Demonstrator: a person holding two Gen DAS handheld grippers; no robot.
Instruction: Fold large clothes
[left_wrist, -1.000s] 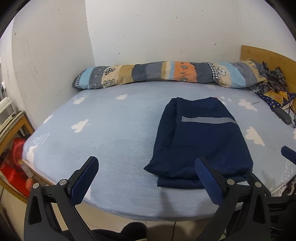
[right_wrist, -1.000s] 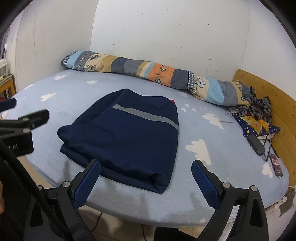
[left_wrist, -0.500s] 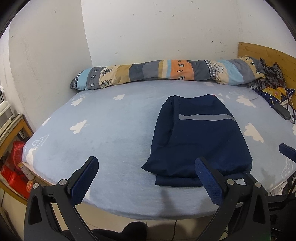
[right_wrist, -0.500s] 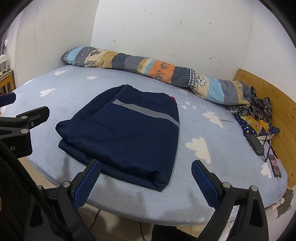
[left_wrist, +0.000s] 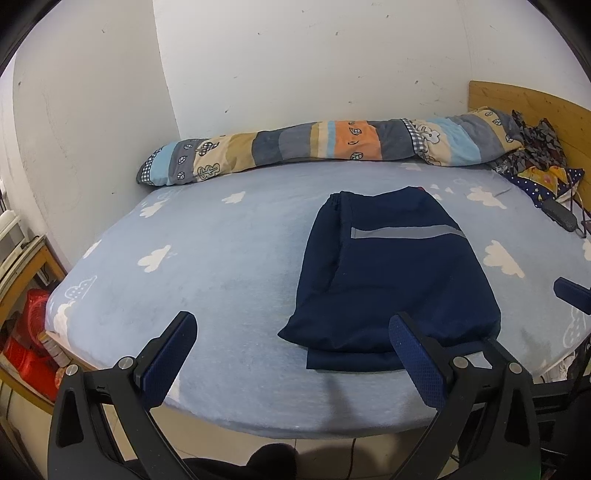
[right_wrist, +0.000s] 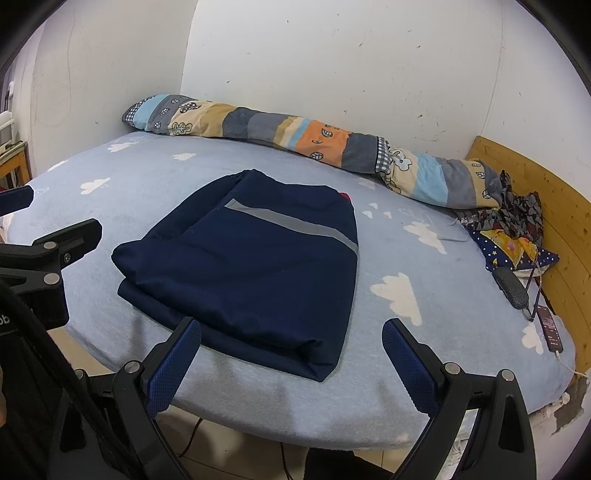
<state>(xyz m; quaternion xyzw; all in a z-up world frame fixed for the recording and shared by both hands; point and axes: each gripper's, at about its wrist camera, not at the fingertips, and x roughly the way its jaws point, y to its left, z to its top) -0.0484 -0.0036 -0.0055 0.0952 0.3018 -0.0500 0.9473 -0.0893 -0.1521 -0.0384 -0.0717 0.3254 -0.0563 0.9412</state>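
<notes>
A folded navy garment (left_wrist: 391, 273) with a grey stripe lies flat on the light blue bed (left_wrist: 207, 258), near its front edge. It also shows in the right wrist view (right_wrist: 255, 266). My left gripper (left_wrist: 291, 354) is open and empty, held off the bed's front edge, left of the garment's near end. My right gripper (right_wrist: 291, 358) is open and empty, held off the front edge just before the garment's near end. Neither touches the cloth.
A long patchwork bolster (left_wrist: 332, 144) lies along the far wall. A pile of patterned cloth (right_wrist: 513, 225), a dark case (right_wrist: 511, 288) and a phone (right_wrist: 550, 328) sit by the wooden headboard (right_wrist: 565, 236). A red basket (left_wrist: 26, 347) stands on the floor at left.
Both grippers have pulled back a little and risen, so the bed and garment sit slightly lower and farther. The garment has not moved. Both grippers stay open.
</notes>
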